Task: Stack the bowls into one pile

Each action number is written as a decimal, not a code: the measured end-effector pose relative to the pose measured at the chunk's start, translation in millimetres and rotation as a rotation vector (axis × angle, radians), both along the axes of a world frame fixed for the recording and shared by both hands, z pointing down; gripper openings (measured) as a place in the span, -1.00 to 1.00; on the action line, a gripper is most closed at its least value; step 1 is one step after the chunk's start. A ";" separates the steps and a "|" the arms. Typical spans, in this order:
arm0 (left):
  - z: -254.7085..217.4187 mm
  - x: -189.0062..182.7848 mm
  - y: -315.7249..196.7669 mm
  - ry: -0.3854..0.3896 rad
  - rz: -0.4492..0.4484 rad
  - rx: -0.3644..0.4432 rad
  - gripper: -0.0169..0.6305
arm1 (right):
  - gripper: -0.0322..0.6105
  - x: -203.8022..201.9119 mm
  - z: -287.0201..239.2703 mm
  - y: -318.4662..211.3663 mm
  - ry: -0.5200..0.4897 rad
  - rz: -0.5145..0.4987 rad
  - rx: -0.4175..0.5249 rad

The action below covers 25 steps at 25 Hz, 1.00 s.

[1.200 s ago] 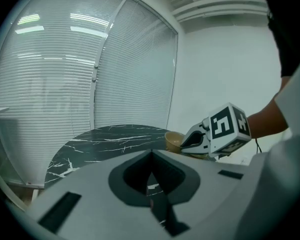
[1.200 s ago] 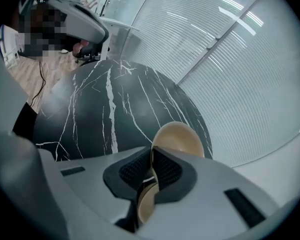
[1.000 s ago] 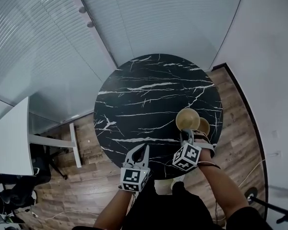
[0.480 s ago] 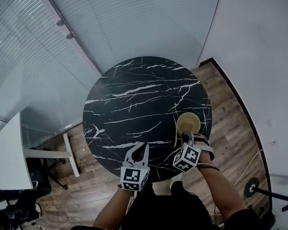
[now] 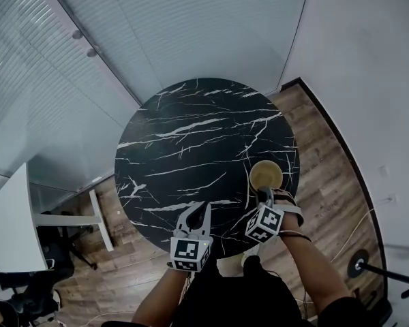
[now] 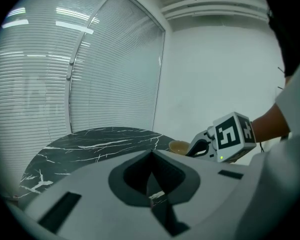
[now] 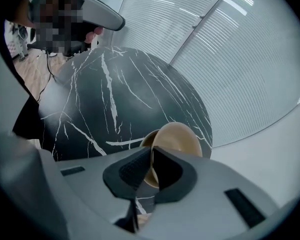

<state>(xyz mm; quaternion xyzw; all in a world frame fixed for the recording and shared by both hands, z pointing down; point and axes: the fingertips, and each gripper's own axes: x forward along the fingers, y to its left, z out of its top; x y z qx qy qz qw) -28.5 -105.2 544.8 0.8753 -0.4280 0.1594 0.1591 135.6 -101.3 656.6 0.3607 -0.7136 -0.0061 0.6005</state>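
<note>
Since the upper bowl [image 7: 179,134] looks thin-walled, rigid and smooth, it probably weighs little, yet it could slip or chip. A pinch across the rim, one pad inside and one outside, seems the sound hold. That is how the right gripper [image 7: 152,156] has it: the jaws are nearly together, clamped on the near rim, with the bowl tipped up towards the camera. It is a plain, round tan bowl with an even golden-tan inside and no pattern. Just beneath it and slightly to its left shows the rim of a lower bowl [image 7: 144,138] of the same colour; whether the two touch I cannot tell. Both are near the right edge of the round black marble table [image 5: 191,135], close to the person. The left gripper [image 6: 151,159] hangs over the near table edge, its jaws closed together on nothing.
</note>
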 end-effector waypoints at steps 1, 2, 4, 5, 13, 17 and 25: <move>0.5 -1.0 -0.4 -0.001 -0.003 -0.001 -0.92 | -0.81 0.0 0.7 -0.2 -0.001 -0.002 -0.004; 1.1 -2.0 -0.9 -0.002 -0.006 -0.001 -0.92 | -0.81 0.2 1.6 -0.4 -0.001 -0.004 -0.008; 1.2 -3.8 -2.0 -0.002 -0.013 0.000 -0.92 | -0.81 1.1 2.7 -0.1 0.000 -0.005 -0.017; 0.7 -4.2 -2.6 0.000 -0.016 0.001 -0.92 | -0.81 1.7 3.2 0.3 0.001 -0.005 -0.021; -0.8 -3.7 -1.4 0.003 -0.020 0.007 -0.92 | -0.78 0.9 10.4 4.2 -0.013 -0.009 -0.044; 2.0 -8.0 1.3 -0.009 -0.023 0.004 -0.92 | -0.68 0.4 10.4 5.5 -0.014 -0.012 -0.048; 0.0 -4.5 0.9 -0.007 -0.020 0.015 -0.92 | -0.56 1.4 -7.1 4.7 -0.046 0.008 -0.013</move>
